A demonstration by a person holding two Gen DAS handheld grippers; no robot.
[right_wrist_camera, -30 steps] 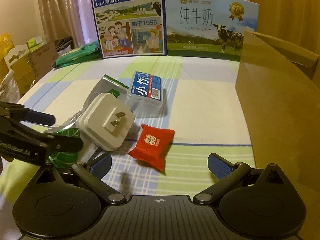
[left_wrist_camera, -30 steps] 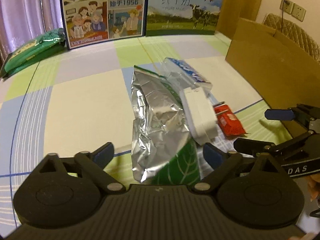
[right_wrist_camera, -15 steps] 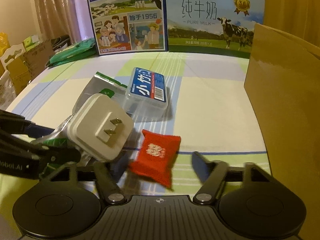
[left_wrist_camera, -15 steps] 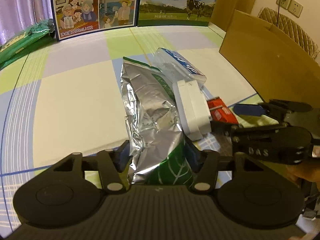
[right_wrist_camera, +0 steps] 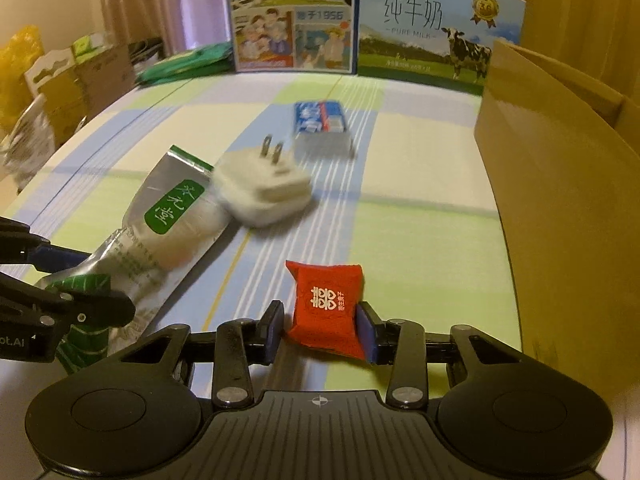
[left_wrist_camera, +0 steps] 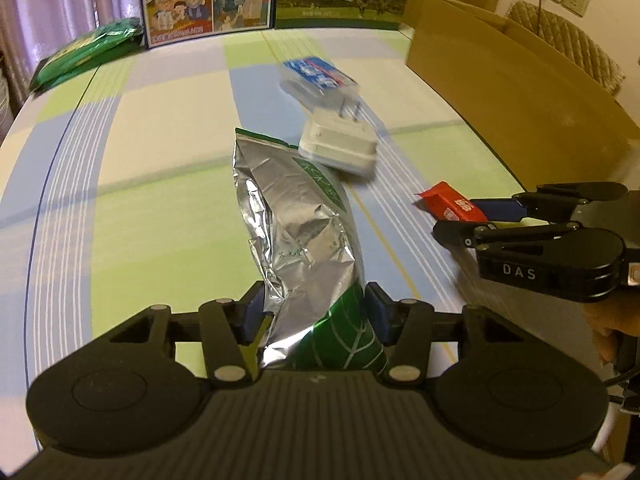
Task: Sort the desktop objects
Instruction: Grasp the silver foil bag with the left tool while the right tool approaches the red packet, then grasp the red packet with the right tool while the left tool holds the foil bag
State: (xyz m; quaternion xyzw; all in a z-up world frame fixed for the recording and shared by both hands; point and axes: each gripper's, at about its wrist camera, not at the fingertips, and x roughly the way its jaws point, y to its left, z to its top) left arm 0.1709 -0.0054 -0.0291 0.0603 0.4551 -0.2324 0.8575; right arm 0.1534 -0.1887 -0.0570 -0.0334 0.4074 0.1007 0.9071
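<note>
The left tongs (left_wrist_camera: 314,316) are clamped on the near end of a silver and green foil bag (left_wrist_camera: 298,236). The bag sits in the middle of the left wrist view and sticks out ahead of the tongs, over the checked table (left_wrist_camera: 160,184). The right tongs (right_wrist_camera: 320,326) are clamped on a small red packet (right_wrist_camera: 326,306), low in the middle of the right wrist view.

A white plug (right_wrist_camera: 264,192) looks blurry just beside the far tip of the bag. It may be moving or slipping. Behind it, a clear box with a blue label (right_wrist_camera: 320,122) lies on the table. A big brown cardboard box (right_wrist_camera: 560,200) stands along the right side of the frame.

This looks like the picking-up step. Each of the tongs has one thing. Next, the person likely needs to carry the bag and the packet to where they belong, maybe the cardboard box. The grips must stay tight, because the foil bag is soft and floppy.
</note>
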